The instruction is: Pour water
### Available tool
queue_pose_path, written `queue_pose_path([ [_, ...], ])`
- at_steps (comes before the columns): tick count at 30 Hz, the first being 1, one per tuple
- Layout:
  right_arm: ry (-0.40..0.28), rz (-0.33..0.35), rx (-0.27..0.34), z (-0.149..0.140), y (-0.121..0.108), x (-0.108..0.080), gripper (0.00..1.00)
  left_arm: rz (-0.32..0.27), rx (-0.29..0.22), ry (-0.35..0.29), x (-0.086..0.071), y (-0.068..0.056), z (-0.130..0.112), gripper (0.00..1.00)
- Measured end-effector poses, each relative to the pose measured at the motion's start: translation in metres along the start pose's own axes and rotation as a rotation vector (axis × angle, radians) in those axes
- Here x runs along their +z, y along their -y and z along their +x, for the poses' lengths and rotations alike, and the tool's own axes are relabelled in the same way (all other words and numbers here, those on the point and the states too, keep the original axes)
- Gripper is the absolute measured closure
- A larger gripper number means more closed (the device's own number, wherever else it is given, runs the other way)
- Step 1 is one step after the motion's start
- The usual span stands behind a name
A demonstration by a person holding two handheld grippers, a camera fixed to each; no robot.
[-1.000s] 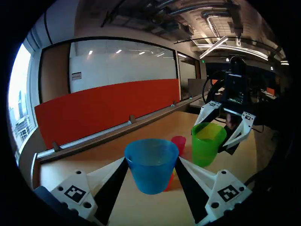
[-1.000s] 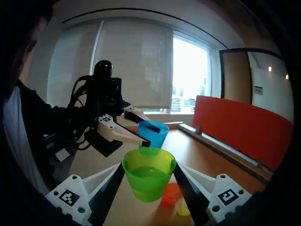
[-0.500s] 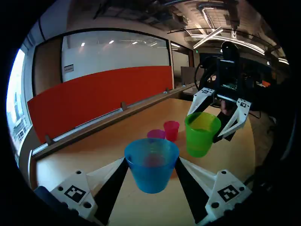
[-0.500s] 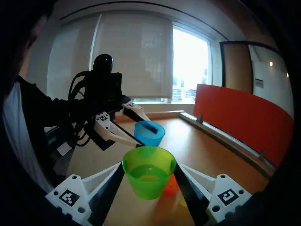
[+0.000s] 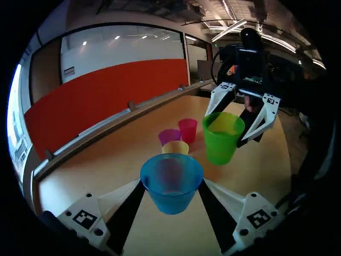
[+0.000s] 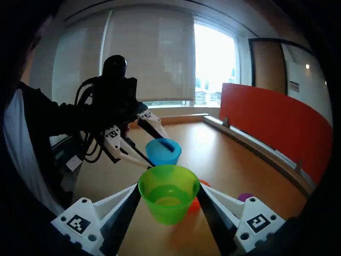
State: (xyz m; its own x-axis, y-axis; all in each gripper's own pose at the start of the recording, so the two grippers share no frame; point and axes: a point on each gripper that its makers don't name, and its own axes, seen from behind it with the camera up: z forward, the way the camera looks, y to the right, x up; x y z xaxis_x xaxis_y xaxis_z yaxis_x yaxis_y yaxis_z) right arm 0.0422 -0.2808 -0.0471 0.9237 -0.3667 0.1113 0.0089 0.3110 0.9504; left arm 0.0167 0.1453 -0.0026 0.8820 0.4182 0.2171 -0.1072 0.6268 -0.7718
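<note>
**Two cups gripped upright, green beside blue**

In the left gripper view, the left gripper (image 5: pixel 171 184) has its two white fingers (image 5: pixel 108 200) closed part-way onto the translucent blue plastic cup (image 5: pixel 171 194). One finger presses each side, and the cup sits upright at 6 o'clock. At 12 o'clock from its rim, three small plastic cups stand close together on the pale wooden table (image 5: pixel 102 168): a yellow cup (image 5: pixel 175 147) nearest, then a purple cup (image 5: pixel 169 136), then a pink cup (image 5: pixel 187 130). At 2 o'clock from the blue cup, the right gripper (image 5: pixel 224 130) clamps the translucent green plastic cup (image 5: pixel 221 143) from both sides, also upright. The two held cups are near but apart. In the right gripper view a shallow pool of water lies in the bottom of the green cup. Farther back, a long red partition panel (image 5: pixel 106 94) runs along the table's far edge. A bright window (image 6: pixel 213 59) shows at 1 o'clock in the right gripper view
</note>
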Motion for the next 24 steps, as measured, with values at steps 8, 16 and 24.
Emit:
queue_pose_path([
  [8, 0.04, 0.002, 0.003, -0.018, -0.004, 0.003, 0.08, -0.025, 0.027, 0.054, 0.008, -0.005, -0.019, 0.14],
  [16, 0.076, 0.007, 0.014, -0.037, -0.008, 0.008, 0.08, -0.052, 0.053, 0.103, 0.017, -0.011, -0.037, 0.14],
  [24, 0.111, 0.012, 0.025, -0.055, -0.012, 0.012, 0.08, -0.068, 0.042, 0.134, 0.026, -0.012, -0.053, 0.14],
])
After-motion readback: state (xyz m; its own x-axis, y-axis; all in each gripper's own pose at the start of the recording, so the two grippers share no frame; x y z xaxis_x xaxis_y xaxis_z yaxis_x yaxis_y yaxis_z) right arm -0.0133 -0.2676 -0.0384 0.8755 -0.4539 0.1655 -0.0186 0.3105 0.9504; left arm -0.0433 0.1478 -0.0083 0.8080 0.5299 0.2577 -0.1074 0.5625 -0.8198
